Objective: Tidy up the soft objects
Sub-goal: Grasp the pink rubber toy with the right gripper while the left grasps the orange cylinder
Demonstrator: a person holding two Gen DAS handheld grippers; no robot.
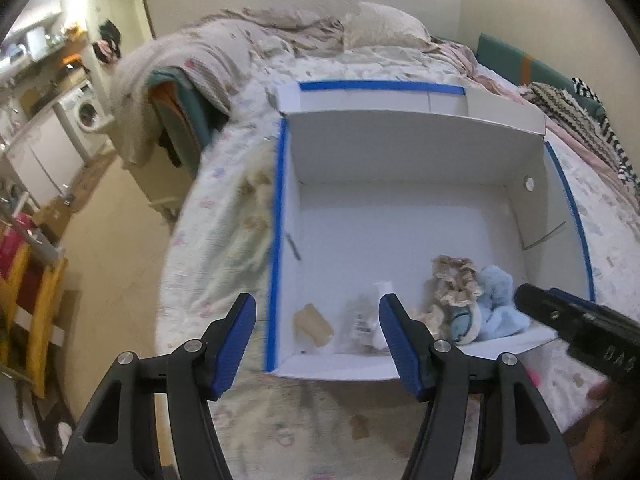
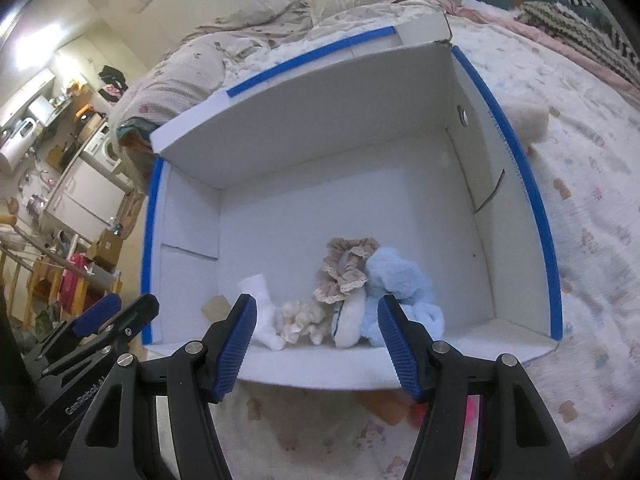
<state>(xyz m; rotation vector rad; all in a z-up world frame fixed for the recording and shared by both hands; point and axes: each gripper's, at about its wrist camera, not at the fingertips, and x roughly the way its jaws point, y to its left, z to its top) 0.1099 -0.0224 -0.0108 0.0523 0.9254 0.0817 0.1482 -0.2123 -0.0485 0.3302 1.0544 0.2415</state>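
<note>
Right wrist view: both claws apart, right claw (image 2: pixel 318 322) just before soft toys (image 2: pixel 352 288) in white box (image 2: pixel 320 128)

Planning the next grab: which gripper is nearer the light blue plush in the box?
Right. The right gripper hangs just before the light blue plush, slightly left. The left gripper sits farther left, near the box corner.

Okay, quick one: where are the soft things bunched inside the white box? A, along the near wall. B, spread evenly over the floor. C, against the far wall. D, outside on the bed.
A: the blue plush, frilly scrunchie and white sock sit against the near wall of the white box.
</note>
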